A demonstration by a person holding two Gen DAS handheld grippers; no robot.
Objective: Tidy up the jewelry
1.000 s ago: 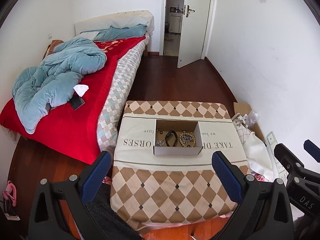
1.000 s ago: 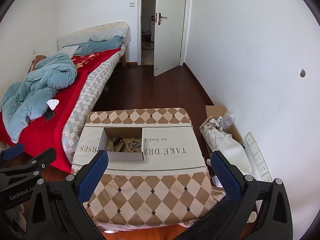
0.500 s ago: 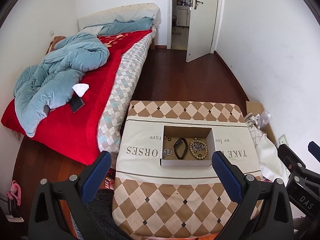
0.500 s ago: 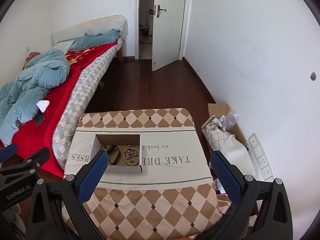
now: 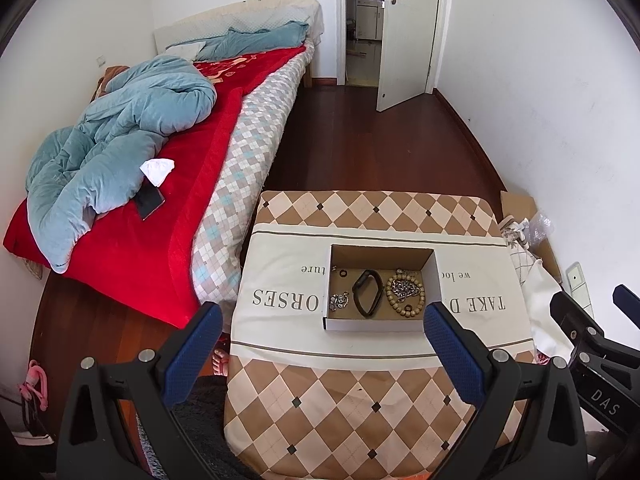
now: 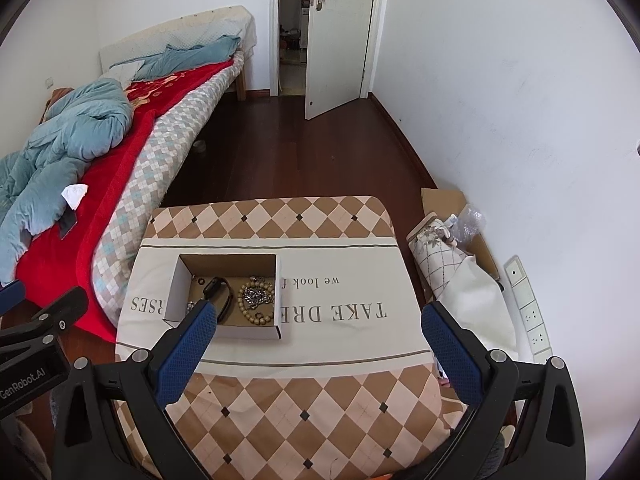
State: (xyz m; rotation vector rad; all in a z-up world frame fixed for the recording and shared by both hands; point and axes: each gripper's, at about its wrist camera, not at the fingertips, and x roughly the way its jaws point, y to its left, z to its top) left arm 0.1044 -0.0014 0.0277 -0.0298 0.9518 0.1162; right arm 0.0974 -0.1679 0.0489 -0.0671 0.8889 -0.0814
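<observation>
A small open cardboard box point(image 5: 383, 324) sits on a cloth-covered table point(image 5: 360, 392). Inside lie a black band point(image 5: 367, 297), a wooden bead bracelet point(image 5: 404, 295) with a silver chain point(image 5: 403, 288) in it, a small silver piece point(image 5: 339, 301) and a tiny dark ring point(image 5: 343, 273). The box also shows in the right wrist view point(image 6: 228, 330), with the band point(image 6: 219, 292) and beads point(image 6: 256, 300). My left gripper point(image 5: 322, 320) is open and empty, above and short of the box. My right gripper point(image 6: 320, 326) is open and empty, to the right of the box.
A bed point(image 5: 168, 184) with a red cover and blue duvet stands left of the table. A phone point(image 5: 150, 200) and white tissue point(image 5: 157, 170) lie on it. Bags and cardboard point(image 6: 452, 264) sit by the right wall. A door point(image 5: 404, 32) stands open at the back.
Both grippers have moved forward and down toward the table, so the box looks larger and nearer. Both stay open and empty. The jewelry has not moved.
</observation>
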